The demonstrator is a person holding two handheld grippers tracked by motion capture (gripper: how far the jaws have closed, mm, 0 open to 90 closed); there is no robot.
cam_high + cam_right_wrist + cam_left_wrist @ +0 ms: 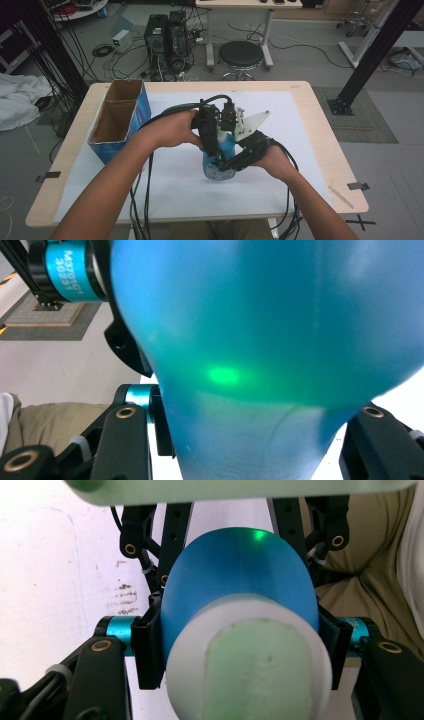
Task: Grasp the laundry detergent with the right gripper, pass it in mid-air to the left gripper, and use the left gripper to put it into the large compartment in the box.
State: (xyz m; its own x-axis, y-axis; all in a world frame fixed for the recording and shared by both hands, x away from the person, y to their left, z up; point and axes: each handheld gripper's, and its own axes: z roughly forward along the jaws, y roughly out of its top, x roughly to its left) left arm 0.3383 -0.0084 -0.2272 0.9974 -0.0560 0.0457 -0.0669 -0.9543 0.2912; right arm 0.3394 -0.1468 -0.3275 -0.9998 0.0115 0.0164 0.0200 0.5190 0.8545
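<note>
Bottle [220, 159] is held above the table's near middle, gripped from two sides at once. Seen in the high view, the right gripper [231, 161] comes in low from the right and is clamped on the bottle's lower part, while the left gripper [212, 145] reaches down from the left and is clamped higher up. In the left gripper view, the black pads [148, 650] are pressed against both sides of the blue body [235, 575], just behind the white cap [250, 665], which faces the camera; the right gripper's linkage is seen beyond the bottle. In the right gripper view, the blue body [260, 340] is pinched between the jaws where it narrows, and the left gripper's teal-banded part [67, 260] is seen at upper left. No open gap is seen between pads and bottle at either grip. White sheet [165, 180] lies bare in front of the bottle and to both sides, with open room toward the table's right edge [345, 165]. Blue box [122, 120], open-topped and split into two compartments, stands well apart at the left, near the far-left corner. Beyond the table, a stool [241, 55] and computer towers [165, 35] stand on the floor.
</note>
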